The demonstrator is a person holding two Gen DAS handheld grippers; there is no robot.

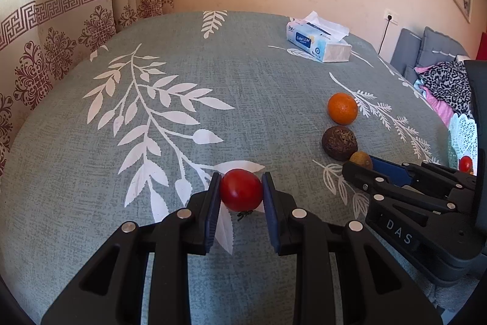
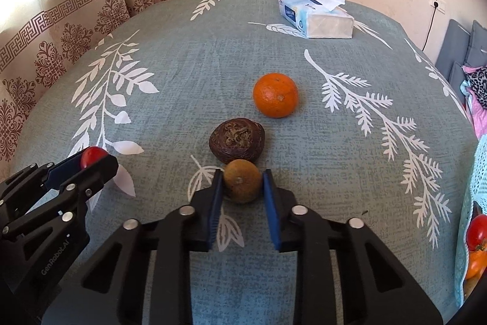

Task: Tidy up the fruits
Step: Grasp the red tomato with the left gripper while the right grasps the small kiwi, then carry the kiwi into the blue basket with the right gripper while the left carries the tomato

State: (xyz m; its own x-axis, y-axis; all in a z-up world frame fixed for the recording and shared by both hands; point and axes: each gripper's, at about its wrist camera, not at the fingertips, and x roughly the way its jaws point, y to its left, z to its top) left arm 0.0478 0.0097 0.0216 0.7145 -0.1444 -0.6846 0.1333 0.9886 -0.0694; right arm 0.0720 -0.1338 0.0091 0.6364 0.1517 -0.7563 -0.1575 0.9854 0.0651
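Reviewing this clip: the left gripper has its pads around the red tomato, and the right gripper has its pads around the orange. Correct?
Not quite. The left gripper does have the red tomato between its pads, but the right gripper is around the small brownish fruit, not the orange, which sits free farther back on the tablecloth. The right wrist view shows this.

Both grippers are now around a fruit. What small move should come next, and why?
Probably lift both straight up. The left gripper pads press the round red tomato, and the right gripper pads flank the small brownish-yellow fruit, which sits right against the dark brown wrinkled fruit.
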